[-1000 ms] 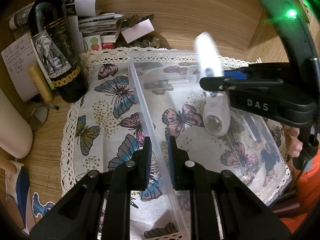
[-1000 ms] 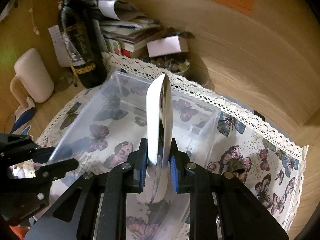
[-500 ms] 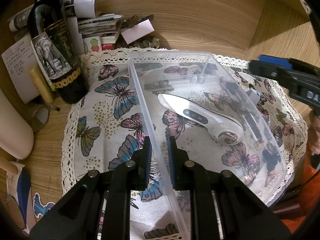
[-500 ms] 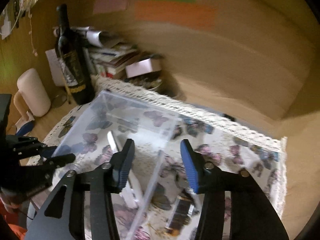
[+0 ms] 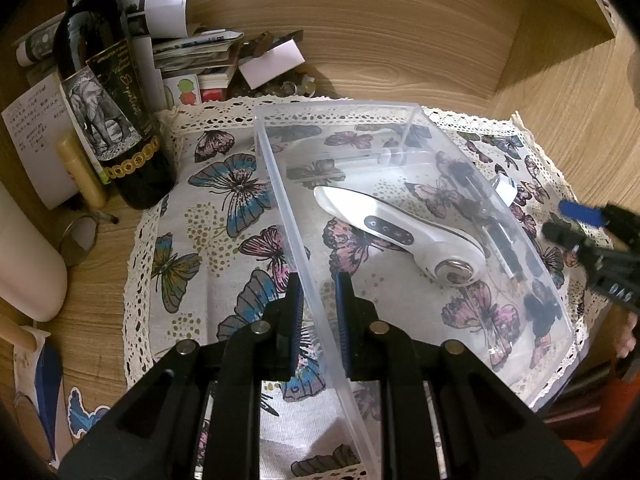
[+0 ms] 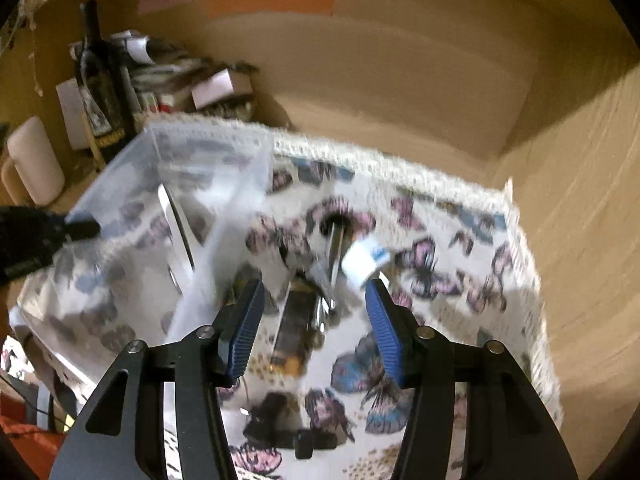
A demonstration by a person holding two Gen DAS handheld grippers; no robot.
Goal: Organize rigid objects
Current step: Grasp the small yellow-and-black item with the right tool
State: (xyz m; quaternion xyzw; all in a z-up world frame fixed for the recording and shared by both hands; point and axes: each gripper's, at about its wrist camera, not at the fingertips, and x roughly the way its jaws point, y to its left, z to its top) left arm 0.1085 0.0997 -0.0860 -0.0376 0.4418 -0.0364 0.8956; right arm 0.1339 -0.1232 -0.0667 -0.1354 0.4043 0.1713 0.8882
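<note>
A clear plastic bin (image 5: pixel 404 109) stands on a butterfly cloth (image 5: pixel 224 200). A white handheld device (image 5: pixel 396 232) lies flat inside it; in the right wrist view the device (image 6: pixel 176 220) shows blurred. My left gripper (image 5: pixel 318 292) is shut on the bin's near wall (image 5: pixel 296 236). My right gripper (image 6: pixel 316 300) is open and empty, right of the bin (image 6: pixel 208 148), above a small pile: a dark flat item (image 6: pixel 296 316), a metal tool (image 6: pixel 334 248) and a small white box (image 6: pixel 364 260). It also shows at the right edge of the left wrist view (image 5: pixel 576 220).
A dark wine bottle (image 5: pixel 108 120), a stack of papers and books (image 5: pixel 192 52) and a cream cylinder (image 5: pixel 24 256) stand at the left and back. Wooden walls (image 5: pixel 560 80) close the back and right. Small dark items (image 6: pixel 280 428) lie on the cloth near me.
My right gripper opened, dropped the white device into the bin, and moved right, out over the cloth beside the bin. My left gripper kept its hold on the bin wall.
</note>
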